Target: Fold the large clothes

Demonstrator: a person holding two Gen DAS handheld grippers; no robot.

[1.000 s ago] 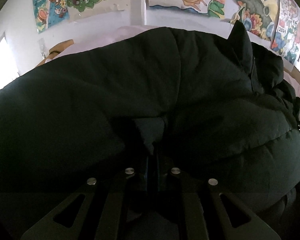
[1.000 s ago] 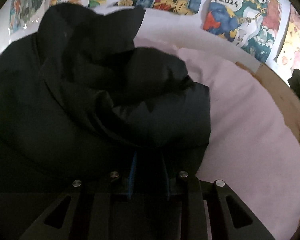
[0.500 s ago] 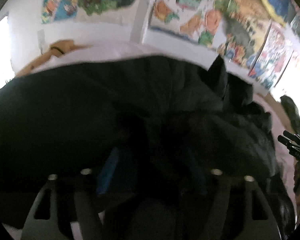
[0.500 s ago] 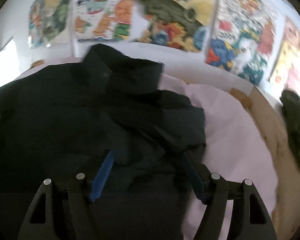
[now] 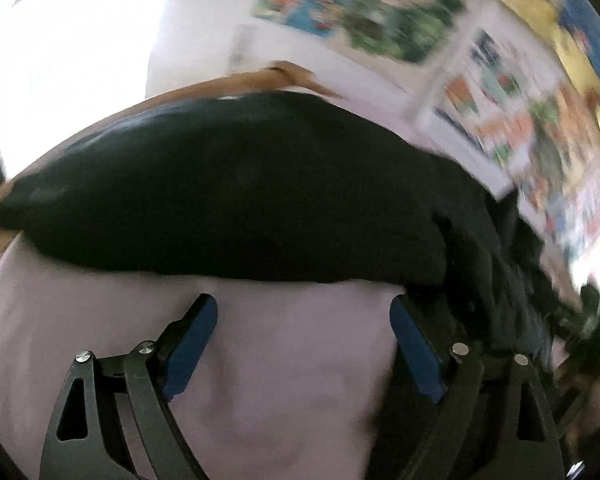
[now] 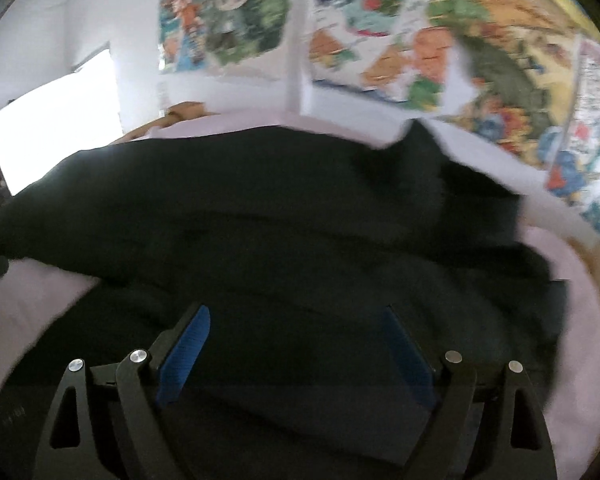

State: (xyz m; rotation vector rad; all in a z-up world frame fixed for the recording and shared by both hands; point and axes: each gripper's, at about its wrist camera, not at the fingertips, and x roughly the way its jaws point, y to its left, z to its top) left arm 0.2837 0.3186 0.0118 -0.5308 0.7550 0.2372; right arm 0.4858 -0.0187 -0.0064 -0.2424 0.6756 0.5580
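**Black padded jacket lies across the pink sheet, both pairs of jaws spread and empty**

The black jacket (image 5: 228,200) lies in a thick, puffy heap on a pale pink sheet (image 5: 276,360). In the left wrist view its long axis runs across the picture, from a blunt end at the left edge to a crumpled, ridged mass at the right. Its near edge forms a nearly straight line just beyond the fingertips. In the right wrist view the same jacket (image 6: 284,216) fills the middle of the frame, again lying crosswise, with one pointed flap of cloth standing up at the far right side toward the wall.

The left gripper (image 5: 303,320) hangs over bare pink sheet, just short of the jacket's near edge. Its jaws are wide apart and opening, with nothing between the blue pads (image 5: 192,344). The right gripper (image 6: 298,334) hangs over the jacket's near part. Its jaws are likewise wide apart and opening; dark cloth shows under and beyond them, but the pads (image 6: 184,352) do not press on it.

A strip of tan wood (image 5: 260,80) edges the sheet at the far side. Colourful cartoon posters (image 6: 380,32) cover the white wall behind. Both views are smeared by motion blur, so no writing on the posters or label on the jacket can be read.
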